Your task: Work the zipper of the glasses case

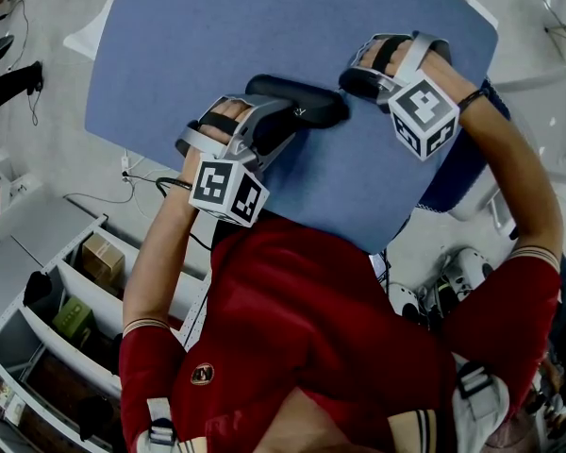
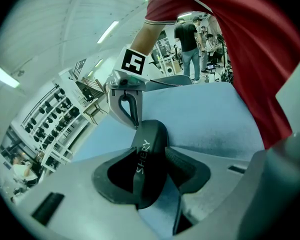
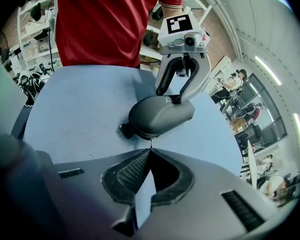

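A black zippered glasses case [image 1: 302, 102] lies on the blue table [image 1: 217, 36]. My left gripper [image 1: 278, 116] is shut on the case's near end; in the left gripper view its pads clamp the case [image 2: 149, 154] from both sides. My right gripper [image 1: 351, 81] is at the case's other end. In the right gripper view its jaw tips [image 3: 151, 151] meet, pinching the small zipper pull [image 3: 151, 141] that hangs from the case [image 3: 160, 115]. Across the case stands the left gripper [image 3: 171, 96].
The table's near edge runs just below the grippers, against the person's red shirt [image 1: 302, 328]. Grey shelves with boxes [image 1: 75, 281] stand on the floor at lower left. Shoes [image 1: 453, 286] lie at right. People [image 2: 190, 44] stand far off.
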